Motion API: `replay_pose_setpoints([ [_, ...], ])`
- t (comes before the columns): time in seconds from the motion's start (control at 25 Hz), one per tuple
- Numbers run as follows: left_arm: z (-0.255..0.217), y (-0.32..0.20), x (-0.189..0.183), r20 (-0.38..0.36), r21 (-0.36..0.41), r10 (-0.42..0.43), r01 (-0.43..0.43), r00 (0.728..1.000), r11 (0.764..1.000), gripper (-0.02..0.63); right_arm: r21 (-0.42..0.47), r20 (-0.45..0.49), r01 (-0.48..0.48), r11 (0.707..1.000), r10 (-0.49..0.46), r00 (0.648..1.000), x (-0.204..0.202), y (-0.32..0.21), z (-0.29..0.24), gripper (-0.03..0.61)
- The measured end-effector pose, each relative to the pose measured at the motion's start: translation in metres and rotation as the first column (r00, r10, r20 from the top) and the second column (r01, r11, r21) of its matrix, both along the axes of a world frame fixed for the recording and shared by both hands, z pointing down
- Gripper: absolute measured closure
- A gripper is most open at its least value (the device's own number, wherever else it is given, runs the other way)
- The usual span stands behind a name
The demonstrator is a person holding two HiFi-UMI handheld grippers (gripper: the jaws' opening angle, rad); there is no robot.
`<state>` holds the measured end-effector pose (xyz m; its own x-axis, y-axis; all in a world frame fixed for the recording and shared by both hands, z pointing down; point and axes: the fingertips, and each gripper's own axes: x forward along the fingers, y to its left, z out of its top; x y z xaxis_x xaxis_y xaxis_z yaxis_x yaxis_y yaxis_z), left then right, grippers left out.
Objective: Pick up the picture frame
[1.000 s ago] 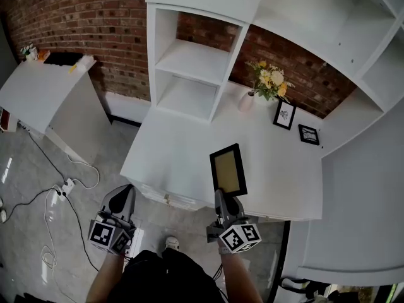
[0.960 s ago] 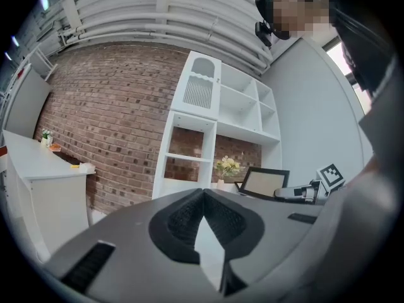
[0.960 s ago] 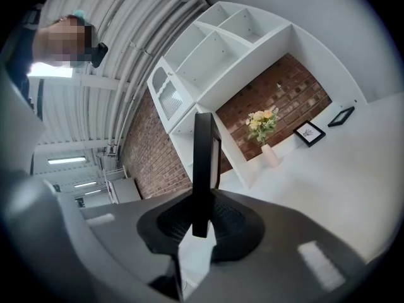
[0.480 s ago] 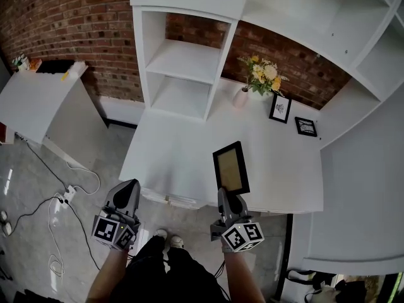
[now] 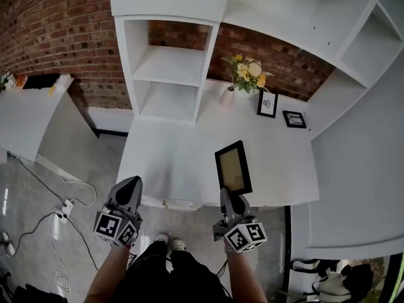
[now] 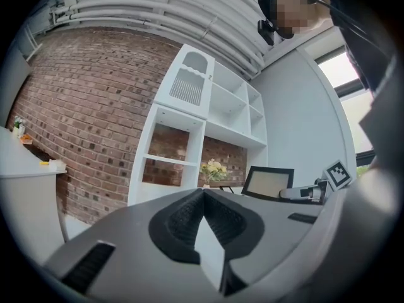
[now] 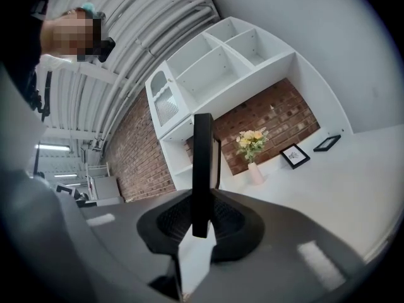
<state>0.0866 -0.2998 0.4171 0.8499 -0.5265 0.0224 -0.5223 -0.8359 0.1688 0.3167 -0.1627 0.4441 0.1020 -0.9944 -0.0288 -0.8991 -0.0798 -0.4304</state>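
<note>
Head view hides the pad contact: the frame's [image 5: 232,168] near edge disappears into the right claw [image 5: 228,194], and that view alone doesn't show whether the frame clears the desk [image 5: 164,163]. The right gripper view settles the grip. The jaws are part closed, pads pressing both faces of the frame, which stands edge-on and upright between them with its end stopping inside the jaw throat. Its face is unreadable there. In the head view the frame sticks out at 12 o'clock from the right claw, over the desk's near edge, showing a plain tan panel in a black border. Flowers [image 5: 247,73] sit at 12 o'clock of it, two small pictures [image 5: 267,104] at 1 o'clock. The left claw [image 5: 129,183] is at 9 o'clock of the right one, off the desk over the floor. Its own view shows the jaws together and empty, with the frame's face side-on at 3 o'clock.
</note>
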Motion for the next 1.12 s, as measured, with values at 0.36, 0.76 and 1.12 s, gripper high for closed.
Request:
replay_pose_setpoints([
  [0.36, -0.001, -0.005, 0.015, -0.008, 0.0, 0.052, -0.052, 0.999, 0.999, 0.606, 0.011, -0.028, -0.04, 0.999, 0.041, 0.999, 0.002, 0.0, -0.013, 0.518],
  [0.76, -0.009, -0.015, 0.022, -0.033, 0.012, 0.068, -0.067, 0.997, 0.998, 0.606, -0.004, -0.117, -0.08, 0.997, 0.079, 0.99, 0.007, -0.003, -0.022, 0.518],
  [1.12, -0.02, -0.019, 0.024, -0.057, 0.028, 0.073, -0.071, 0.996, 0.997, 0.606, 0.054, -0.164, -0.099, 0.994, 0.107, 0.981, 0.009, -0.005, -0.049, 0.518],
])
